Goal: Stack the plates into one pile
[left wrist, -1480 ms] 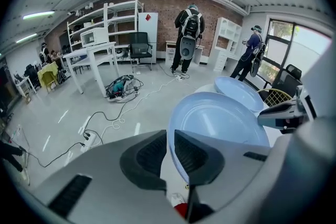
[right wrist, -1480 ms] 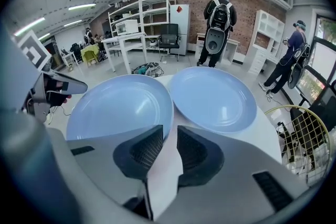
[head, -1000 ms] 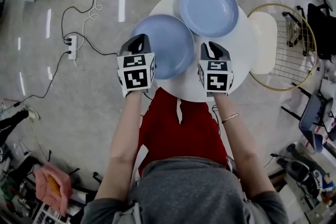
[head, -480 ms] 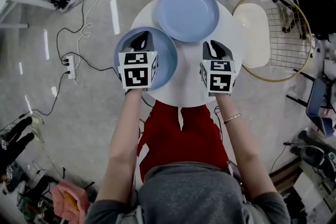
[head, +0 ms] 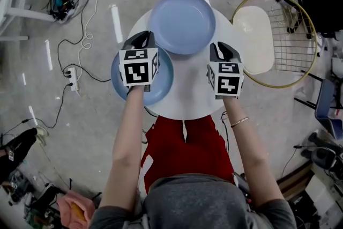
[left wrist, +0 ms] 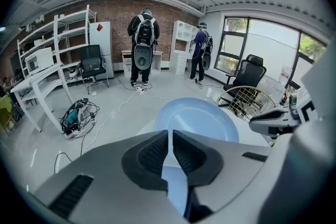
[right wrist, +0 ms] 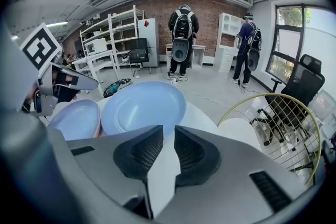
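Two pale blue plates lie on a round white table [head: 187, 91]. The far plate [head: 182, 21] sits at the table's back edge, also visible ahead in both gripper views [left wrist: 197, 120] [right wrist: 143, 105]. The near plate [head: 161, 83] overhangs the table's left edge. My left gripper [head: 142, 36] hovers over this plate; its jaws have just been opening, and through the narrow gap between them [left wrist: 169, 136] the plate [left wrist: 176, 186] shows blue. My right gripper [head: 220, 46] stands over bare table to the right, open a little with nothing between the jaws [right wrist: 169, 136].
A round gold wire chair with a white cushion [head: 257, 35] stands right of the table. Cables and a power strip [head: 72, 75] lie on the floor at left. Two people with backpacks [left wrist: 143, 42] stand far off by shelves.
The near plate has slid left and toward me with the left gripper, away from the far plate, and now hangs over the table edge. The right gripper stayed over the table's right side.
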The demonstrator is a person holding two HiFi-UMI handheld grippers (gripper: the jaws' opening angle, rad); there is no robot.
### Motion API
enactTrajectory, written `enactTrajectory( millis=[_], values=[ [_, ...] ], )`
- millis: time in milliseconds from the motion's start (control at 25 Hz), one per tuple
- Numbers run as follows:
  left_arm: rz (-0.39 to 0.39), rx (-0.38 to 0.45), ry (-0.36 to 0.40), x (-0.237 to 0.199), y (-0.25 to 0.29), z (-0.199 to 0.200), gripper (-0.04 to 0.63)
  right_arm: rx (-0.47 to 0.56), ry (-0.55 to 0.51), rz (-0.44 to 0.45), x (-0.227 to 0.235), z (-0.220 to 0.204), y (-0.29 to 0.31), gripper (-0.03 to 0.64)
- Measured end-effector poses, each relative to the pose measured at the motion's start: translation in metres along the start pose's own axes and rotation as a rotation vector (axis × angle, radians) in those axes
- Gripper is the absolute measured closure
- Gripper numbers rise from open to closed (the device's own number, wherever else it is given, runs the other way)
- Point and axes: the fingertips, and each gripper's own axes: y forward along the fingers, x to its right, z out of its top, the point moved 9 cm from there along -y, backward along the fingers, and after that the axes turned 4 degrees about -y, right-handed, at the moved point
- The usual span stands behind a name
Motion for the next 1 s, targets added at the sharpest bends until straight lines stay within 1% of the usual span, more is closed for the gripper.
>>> enactTrajectory(
  millis=[160, 360, 560, 760, 880, 1000],
  values=[
    [0.002, -0.025, 0.015, 0.001, 0.013, 0.003, 0.536, -0.003, 0.017, 0.003, 0.013, 0.002, 0.01, 0.535],
    [0.011, -0.058, 0.043, -0.003, 0.03, 0.009, 0.515, -0.022, 0.041, -0.014, 0.027, 0.005, 0.026, 0.534],
    [0.023, -0.094, 0.058, -0.013, 0.045, 0.013, 0.497, -0.035, 0.049, 0.011, 0.03, 0.012, 0.043, 0.534],
    [0.018, -0.133, 0.054, -0.018, 0.062, 0.015, 0.483, -0.051, 0.046, 0.034, 0.03, 0.019, 0.055, 0.531],
    [0.015, -0.141, 0.044, -0.021, 0.071, 0.018, 0.483, -0.06, 0.044, 0.03, 0.033, 0.022, 0.062, 0.528],
    [0.007, -0.151, 0.029, -0.023, 0.079, 0.018, 0.483, -0.074, 0.062, 0.036, 0.035, 0.021, 0.07, 0.522]
  ],
)
